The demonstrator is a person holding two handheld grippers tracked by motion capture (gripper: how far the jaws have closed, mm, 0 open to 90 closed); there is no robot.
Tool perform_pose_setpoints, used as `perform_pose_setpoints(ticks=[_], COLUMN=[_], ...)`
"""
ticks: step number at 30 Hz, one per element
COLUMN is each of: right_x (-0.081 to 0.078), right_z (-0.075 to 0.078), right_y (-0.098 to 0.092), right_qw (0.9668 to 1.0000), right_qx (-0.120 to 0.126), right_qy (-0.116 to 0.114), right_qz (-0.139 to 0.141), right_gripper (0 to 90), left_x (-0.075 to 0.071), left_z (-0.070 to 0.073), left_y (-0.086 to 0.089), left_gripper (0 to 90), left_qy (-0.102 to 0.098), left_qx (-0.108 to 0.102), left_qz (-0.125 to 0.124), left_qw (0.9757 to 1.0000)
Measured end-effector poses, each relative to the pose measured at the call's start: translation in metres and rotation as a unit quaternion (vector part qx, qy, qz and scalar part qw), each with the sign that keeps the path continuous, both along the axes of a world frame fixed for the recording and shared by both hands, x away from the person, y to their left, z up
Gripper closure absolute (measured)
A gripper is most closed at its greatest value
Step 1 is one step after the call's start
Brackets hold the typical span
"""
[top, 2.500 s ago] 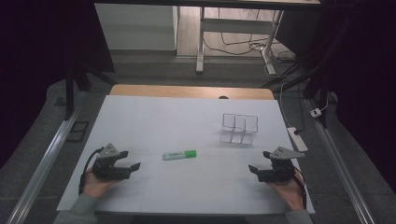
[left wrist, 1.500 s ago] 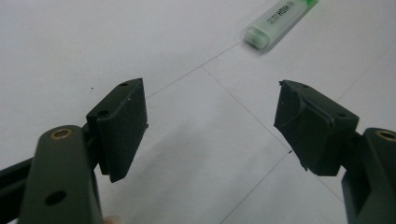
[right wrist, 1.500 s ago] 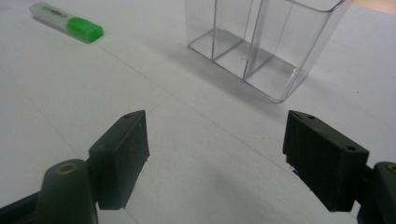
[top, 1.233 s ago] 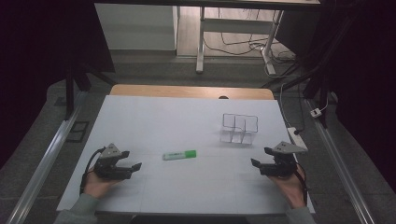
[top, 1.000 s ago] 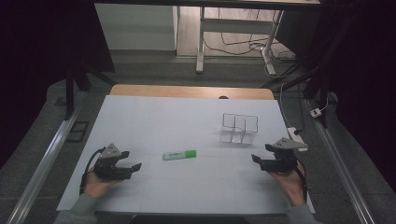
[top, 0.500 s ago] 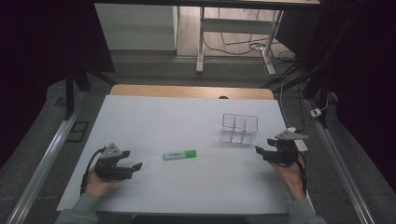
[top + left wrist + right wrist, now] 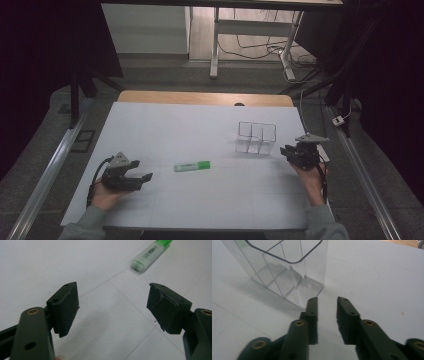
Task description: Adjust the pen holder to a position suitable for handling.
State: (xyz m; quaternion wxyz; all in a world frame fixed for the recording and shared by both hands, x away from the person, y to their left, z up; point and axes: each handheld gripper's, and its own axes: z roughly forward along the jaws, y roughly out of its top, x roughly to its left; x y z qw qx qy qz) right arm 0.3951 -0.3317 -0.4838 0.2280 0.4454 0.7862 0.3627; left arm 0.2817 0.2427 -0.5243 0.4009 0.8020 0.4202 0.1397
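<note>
A: Where does your left gripper [image 7: 142, 177] stand?

B: At about eight o'clock on the white table [image 7: 165, 125], low over the surface. Your jaws gape wide with nothing between them; in the left gripper view the pads [image 7: 65, 307] frame bare tabletop.

A: And the green highlighter [image 7: 192, 165]?

B: It lies flat near the middle, at roughly two o'clock from your left gripper and well apart from it. In the left gripper view it sits beyond the jaws toward one o'clock [image 7: 150, 253].

A: The clear organiser [image 7: 256, 138]?

B: Upright, right of centre, its compartments open at the top.

A: Your right gripper [image 7: 285, 150]?

B: At four o'clock from the organiser, just beside it. Your jaws have just been closing to a narrow gap, and nothing sits between them. In the right gripper view the organiser's near corner [image 7: 312, 287] stands just past the left jaw's tip.
</note>
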Motion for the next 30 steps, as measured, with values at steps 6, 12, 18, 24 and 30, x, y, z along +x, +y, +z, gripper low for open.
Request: perform_pose_setpoints(ticks=[6,12,18,24,30], right_x=[0.012,0.026,0.032,0.034,0.036], right_z=[0.000,-0.010,-0.016,-0.020,-0.023], right_y=[0.001,0.009,0.011,0.014,0.019], right_qw=[0.9998,0.9998,0.9998,0.9998,0.9997], right_qx=[-0.012,-0.011,-0.003,0.000,-0.001], right_qy=[-0.006,0.011,0.019,0.019,0.023], right_qz=[-0.011,-0.006,0.001,0.007,0.013], right_gripper=[89.1,89.2,89.2,89.2,89.2], left_x=[0.000,0.000,0.001,0.000,0.000], left_z=[0.000,0.000,-0.001,-0.001,-0.001], left_y=[0.000,0.000,-0.001,-0.001,-0.001], left_gripper=[25.3,25.2,25.2,25.2,25.3], left_qy=[0.002,0.002,0.003,0.003,0.003], left_qx=[-0.001,0.001,0.005,0.005,0.005], left_qz=[-0.003,0.000,-0.001,-0.002,-0.003], left_qw=[1.0000,1.0000,1.0000,1.0000,1.0000])
